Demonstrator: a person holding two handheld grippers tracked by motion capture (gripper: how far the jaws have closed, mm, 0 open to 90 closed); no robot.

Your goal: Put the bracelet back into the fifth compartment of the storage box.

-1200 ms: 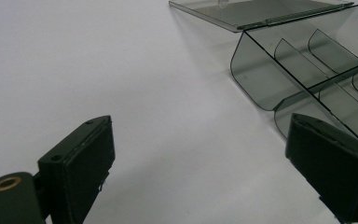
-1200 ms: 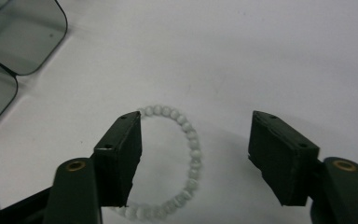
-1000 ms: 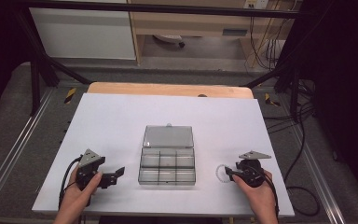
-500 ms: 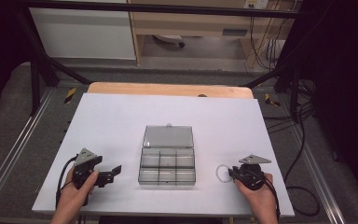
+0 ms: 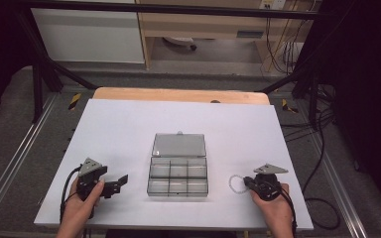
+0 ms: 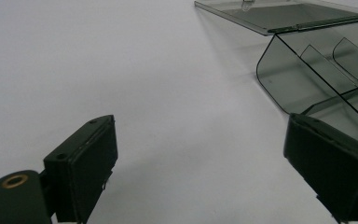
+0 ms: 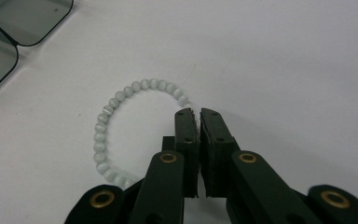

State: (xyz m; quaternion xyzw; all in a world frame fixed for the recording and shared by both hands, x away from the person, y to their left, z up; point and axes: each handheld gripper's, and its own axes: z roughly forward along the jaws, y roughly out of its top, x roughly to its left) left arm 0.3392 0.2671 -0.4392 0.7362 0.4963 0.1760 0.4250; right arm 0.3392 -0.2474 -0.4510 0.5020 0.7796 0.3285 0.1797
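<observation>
Between the clenched right tongs [image 7: 196, 112], a ring of pale glass beads [image 7: 103, 112] looks pinched, ready for lifting toward the open smoky plastic organiser box [image 5: 178, 171]; left tongs [image 6: 200, 163] gape idle.

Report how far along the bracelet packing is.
Done: the compartment box lies open, lid flat behind it. In hand: the right gripper has its jaws shut at the bead bracelet, seemingly pinching it on the table. The left gripper is open beside the box. Left: lifting the bracelet into a compartment.

High view: overhead, facing forward-down on the table [image 5: 129, 129]. Both gripper views: low, close to tabletop; each shares the compartment box [image 5: 178, 171] [image 6: 317, 60] [image 7: 9, 28].
</observation>
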